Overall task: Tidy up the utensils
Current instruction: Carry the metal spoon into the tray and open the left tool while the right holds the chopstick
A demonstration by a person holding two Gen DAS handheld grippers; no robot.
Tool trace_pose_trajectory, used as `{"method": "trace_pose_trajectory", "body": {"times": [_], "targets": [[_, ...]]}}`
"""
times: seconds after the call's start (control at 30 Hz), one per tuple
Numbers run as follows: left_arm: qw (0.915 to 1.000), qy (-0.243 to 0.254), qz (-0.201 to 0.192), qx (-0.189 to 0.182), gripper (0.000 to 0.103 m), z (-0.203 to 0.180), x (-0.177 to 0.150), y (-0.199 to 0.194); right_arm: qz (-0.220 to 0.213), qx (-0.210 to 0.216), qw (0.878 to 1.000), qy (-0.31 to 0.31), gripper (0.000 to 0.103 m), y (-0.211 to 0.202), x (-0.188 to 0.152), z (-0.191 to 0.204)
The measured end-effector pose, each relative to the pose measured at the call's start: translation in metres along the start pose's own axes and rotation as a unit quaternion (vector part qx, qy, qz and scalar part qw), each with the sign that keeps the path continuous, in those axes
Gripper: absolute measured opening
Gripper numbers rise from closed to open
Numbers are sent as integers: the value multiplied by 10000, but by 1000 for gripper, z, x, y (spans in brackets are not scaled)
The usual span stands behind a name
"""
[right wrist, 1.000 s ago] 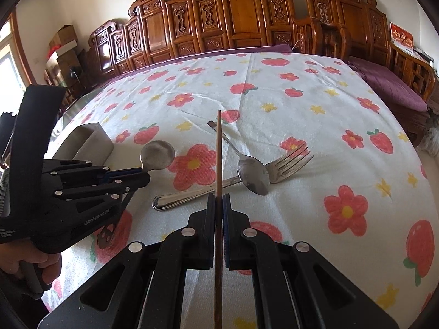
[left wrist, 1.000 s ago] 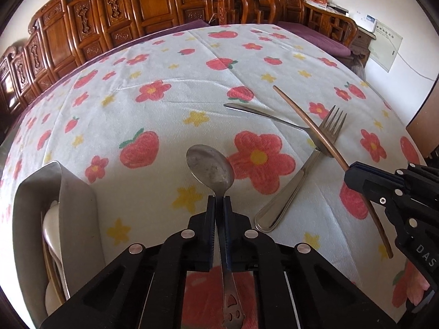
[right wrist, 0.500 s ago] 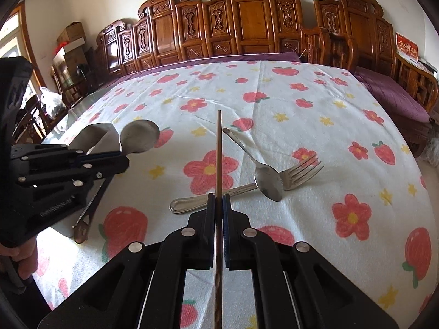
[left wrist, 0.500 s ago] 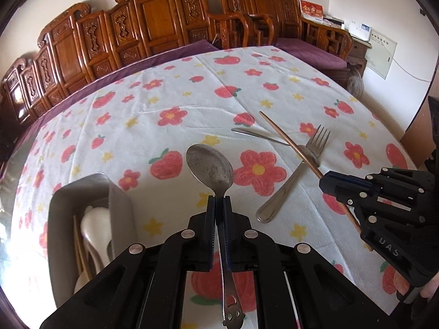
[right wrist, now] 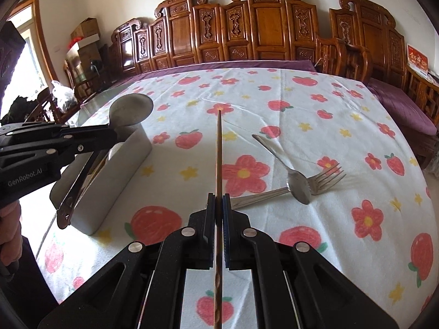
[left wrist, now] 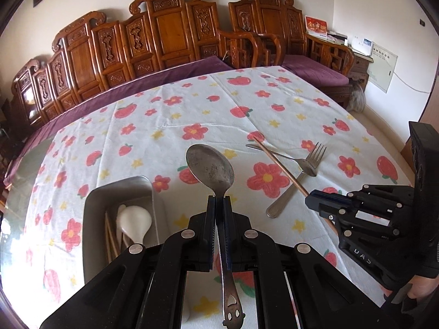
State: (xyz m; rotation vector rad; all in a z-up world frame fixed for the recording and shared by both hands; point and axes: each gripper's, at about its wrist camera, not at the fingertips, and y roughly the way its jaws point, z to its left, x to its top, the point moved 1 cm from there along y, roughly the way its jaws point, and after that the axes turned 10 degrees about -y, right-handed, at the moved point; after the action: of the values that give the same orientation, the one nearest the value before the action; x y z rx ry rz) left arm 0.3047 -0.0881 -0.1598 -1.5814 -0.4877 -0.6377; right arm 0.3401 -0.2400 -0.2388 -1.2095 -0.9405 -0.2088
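Observation:
My left gripper (left wrist: 219, 200) is shut on a large metal spoon (left wrist: 210, 166), held in the air to the right of the grey metal tray (left wrist: 90, 203). The spoon also shows in the right wrist view (right wrist: 131, 108). My right gripper (right wrist: 218, 198) is shut on a brown wooden chopstick (right wrist: 218, 148), held above the tablecloth. The chopstick shows in the left wrist view (left wrist: 279, 166). A fork (right wrist: 321, 182) and a small spoon (right wrist: 297, 186) lie crossed on the cloth to the right.
The tray (right wrist: 120, 172) holds a white ceramic spoon (left wrist: 134, 223) and chopsticks (left wrist: 109, 235). The table wears a white cloth with flowers and strawberries (left wrist: 192, 101). Carved wooden chairs (left wrist: 164, 35) stand behind the table.
Both grippers have risen and pulled back with their utensils. The tray has come further into the left wrist view. The chopstick has lifted off the fork and small spoon.

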Motion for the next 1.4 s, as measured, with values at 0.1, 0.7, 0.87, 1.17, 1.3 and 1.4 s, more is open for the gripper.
{"method": "trace_pose_trajectory", "body": {"times": [0.1,0.7,0.87,1.17,1.3,1.4], "targets": [[10000,-32,-48,-4,5,6,0,-7,-21,52,10000,-55,6,-2,1,8],[9981,-563,63,234,5,90,-15,7,1,272,9993,-239,6,-2,2,36],[9969,-690,126,364,5,116,-25,16,75,284,9992,-283,6,3,0,38],[9942,-907,325,482,5,144,-41,35,145,330,9988,-324,6,7,-1,42],[9940,-896,417,465,5,144,-46,41,147,334,9988,-324,6,7,-1,43],[9945,-828,437,476,5,140,-47,43,154,332,9988,-331,6,7,-1,43]]}}
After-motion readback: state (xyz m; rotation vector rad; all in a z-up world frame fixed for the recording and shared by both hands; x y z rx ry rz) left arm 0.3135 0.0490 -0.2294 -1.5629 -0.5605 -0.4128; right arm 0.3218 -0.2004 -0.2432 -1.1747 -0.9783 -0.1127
